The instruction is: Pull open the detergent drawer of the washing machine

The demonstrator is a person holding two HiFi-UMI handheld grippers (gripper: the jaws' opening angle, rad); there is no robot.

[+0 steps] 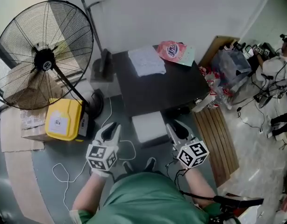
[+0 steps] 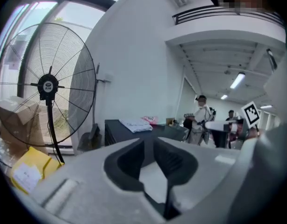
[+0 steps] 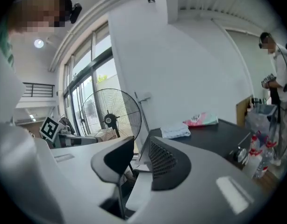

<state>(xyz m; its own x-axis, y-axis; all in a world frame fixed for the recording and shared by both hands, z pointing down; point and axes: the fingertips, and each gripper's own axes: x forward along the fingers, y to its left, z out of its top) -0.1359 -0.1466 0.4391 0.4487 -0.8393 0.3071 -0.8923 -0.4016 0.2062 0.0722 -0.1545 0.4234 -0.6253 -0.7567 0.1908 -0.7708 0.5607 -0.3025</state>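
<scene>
Fingers of the left gripper point(image 1: 111, 127) are pressed together with nothing between them, as its own view shows point(image 2: 149, 141). Those of the right gripper point(image 1: 177, 125) stand a little apart and are just as empty point(image 3: 141, 146). Both tools are held level and side by side in front of the person's chest, aimed at the dark washing machine point(image 1: 162, 90) just ahead, and neither touches it. This looks like a ready or resting pose rather than a grip. A white block point(image 1: 149, 127) sits against the near side of the machine, low down and between the two grippers. It is probably the detergent drawer, but the head view looks too steeply down to show a handle or how far out it stands. The machine's top serves as a surface for a folded white cloth point(image 1: 147, 60) and a pink packet point(image 1: 174, 51), both at the far edge, where they would not hinder a pull. A large fan point(image 1: 43, 55) stands to the left, well apart.
</scene>
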